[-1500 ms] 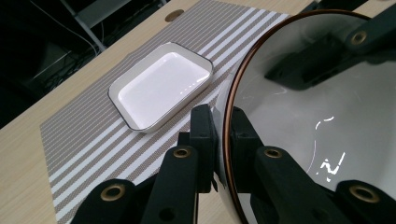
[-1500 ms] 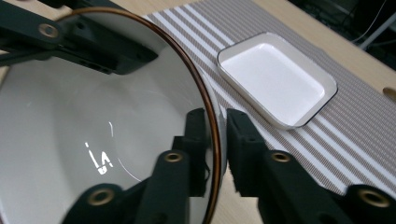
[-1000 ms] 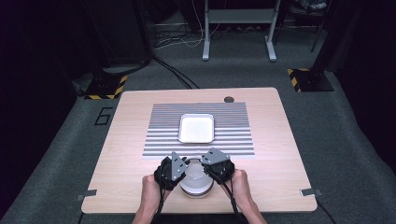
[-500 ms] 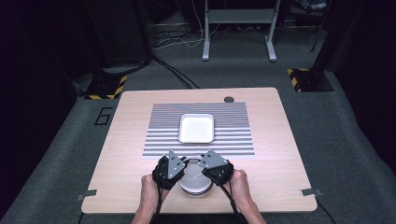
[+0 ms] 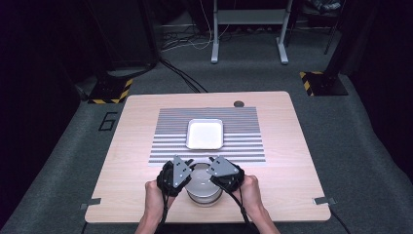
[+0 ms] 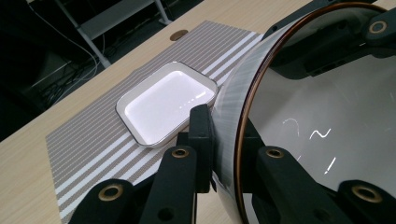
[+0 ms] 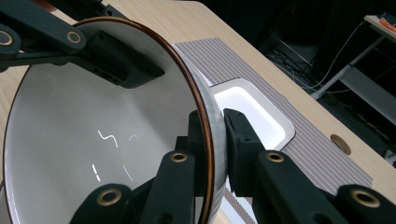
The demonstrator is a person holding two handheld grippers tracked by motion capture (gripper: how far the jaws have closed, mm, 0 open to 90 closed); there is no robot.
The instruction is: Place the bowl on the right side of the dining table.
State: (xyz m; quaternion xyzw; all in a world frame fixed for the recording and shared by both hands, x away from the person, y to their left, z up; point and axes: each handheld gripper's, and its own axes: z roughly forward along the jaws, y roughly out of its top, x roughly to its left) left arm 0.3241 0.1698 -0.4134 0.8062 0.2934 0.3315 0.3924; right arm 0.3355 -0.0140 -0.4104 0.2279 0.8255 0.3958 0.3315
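Bowl (image 5: 203, 187) (unmarked) clamped by both grippers.

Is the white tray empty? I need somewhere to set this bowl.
Yes, the white tray on the striped mat holds nothing inside its rim.

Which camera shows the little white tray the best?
The high view: the white tray shows whole there, from above, on the striped mat. The left gripper view shows most of it, with one corner behind a black jaw. The right gripper view shows part of it; the bowl and jaws cover the rest.
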